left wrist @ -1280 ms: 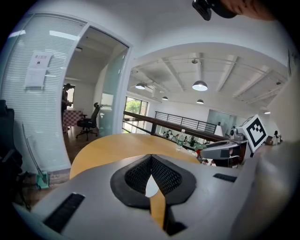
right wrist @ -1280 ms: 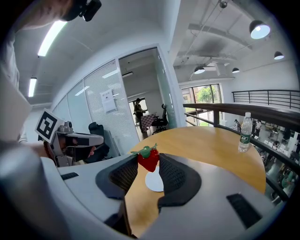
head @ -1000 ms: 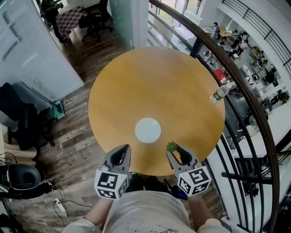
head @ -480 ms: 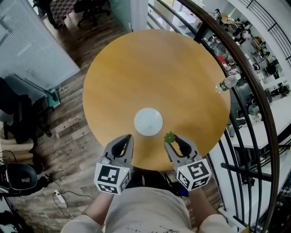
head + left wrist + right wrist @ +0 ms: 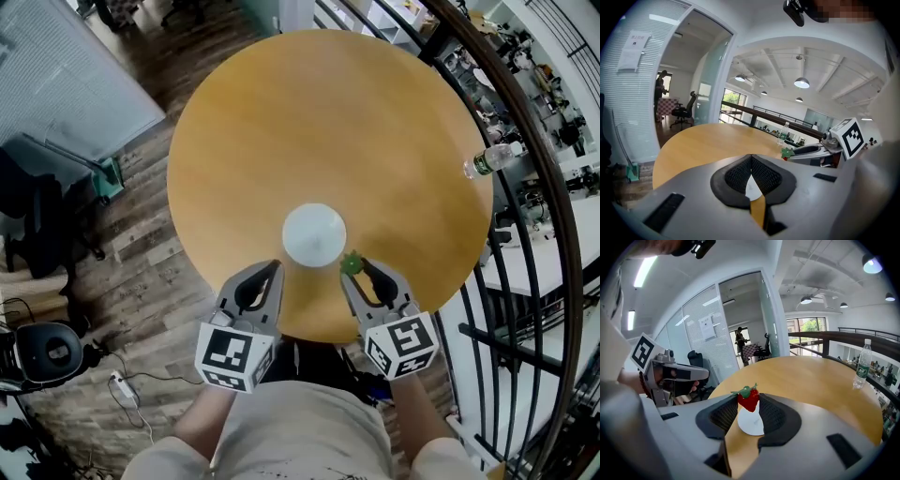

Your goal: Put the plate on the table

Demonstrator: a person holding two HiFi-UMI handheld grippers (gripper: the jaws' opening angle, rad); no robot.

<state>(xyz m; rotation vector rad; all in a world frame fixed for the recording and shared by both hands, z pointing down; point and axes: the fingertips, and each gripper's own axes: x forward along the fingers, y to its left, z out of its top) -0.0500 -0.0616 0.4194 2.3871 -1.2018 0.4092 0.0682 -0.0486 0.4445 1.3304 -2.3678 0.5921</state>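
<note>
The small round white plate (image 5: pixel 314 234) already lies flat on the round wooden table (image 5: pixel 328 112), close to its near edge, so the placing step looks done. The right gripper (image 5: pixel 356 274) pinches a red strawberry with a green cap (image 5: pixel 748 400) just right of the plate's near rim. The left gripper (image 5: pixel 270 274) hangs with jaws together, empty. The next move likely calls for carrying the berry slightly left and far, over the plate. Room is ample: 1 clear plastic bottle (image 5: pixel 492 161) stands well apart at the table's right edge.
</note>
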